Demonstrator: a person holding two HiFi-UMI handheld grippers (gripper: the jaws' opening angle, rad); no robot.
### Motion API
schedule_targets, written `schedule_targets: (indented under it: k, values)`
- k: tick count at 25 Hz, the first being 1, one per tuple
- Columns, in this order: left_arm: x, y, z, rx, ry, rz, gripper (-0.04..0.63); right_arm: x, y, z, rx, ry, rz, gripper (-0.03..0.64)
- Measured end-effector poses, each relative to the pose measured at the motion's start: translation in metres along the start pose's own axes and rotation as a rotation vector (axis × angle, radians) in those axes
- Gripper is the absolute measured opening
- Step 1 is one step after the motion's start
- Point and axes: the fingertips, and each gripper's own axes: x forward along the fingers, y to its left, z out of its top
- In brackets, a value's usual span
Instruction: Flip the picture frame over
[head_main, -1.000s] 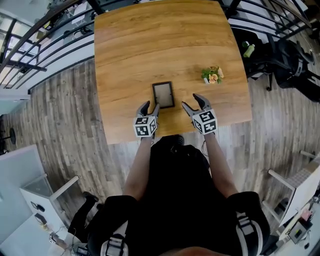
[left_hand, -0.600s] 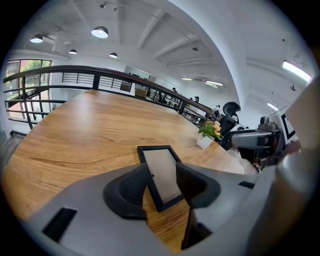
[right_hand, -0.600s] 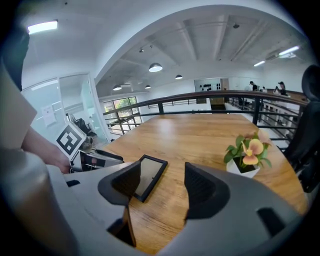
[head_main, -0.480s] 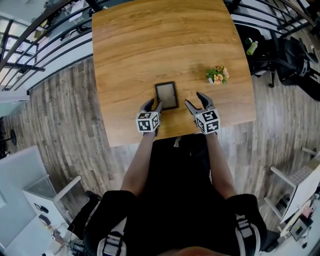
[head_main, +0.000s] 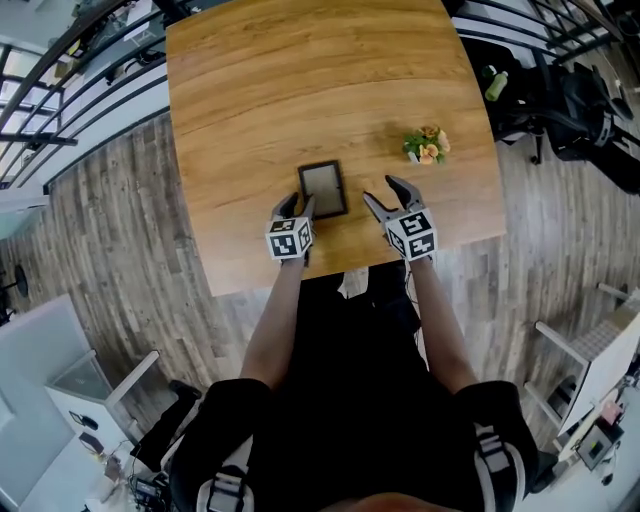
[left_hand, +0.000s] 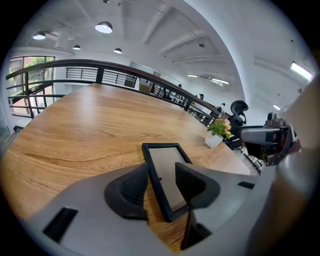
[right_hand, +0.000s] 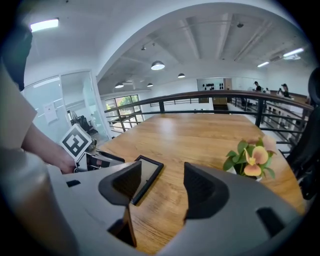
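The picture frame (head_main: 323, 189) lies flat on the surface (head_main: 300, 90). The left gripper (head_main: 296, 205), its jaws apart but just closing, straddles the frame's 7 o'clock corner without pressing. The right gripper (head_main: 380, 192), at the frame's 4 o'clock, has its jaws apart and empty.

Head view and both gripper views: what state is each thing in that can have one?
Frame: lying flat on the table, its near left edge between the left gripper's jaws.
Left gripper: open, jaws have just been closing around the frame's edge, pads not pressing yet.
Right gripper: open, empty, right of the frame.
Plant: upright, untouched.
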Motion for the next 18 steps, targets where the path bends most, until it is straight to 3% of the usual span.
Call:
schedule_targets:
  k: [9, 14, 18]
  values:
    - [0.014, 0.011, -0.007, 0.001, 0.010, 0.055, 0.176, 0.003, -0.002, -0.006, -0.017, 0.026, 0.023, 0.264]
    - [0.013, 0.011, -0.020, 0.002, 0.026, 0.076, 0.135, -0.002, -0.006, -0.012, -0.008, 0.032, 0.020, 0.264]
    - [0.016, 0.010, -0.025, 0.037, 0.045, 0.086, 0.132, -0.004, -0.008, -0.016, -0.001, 0.030, 0.013, 0.264]
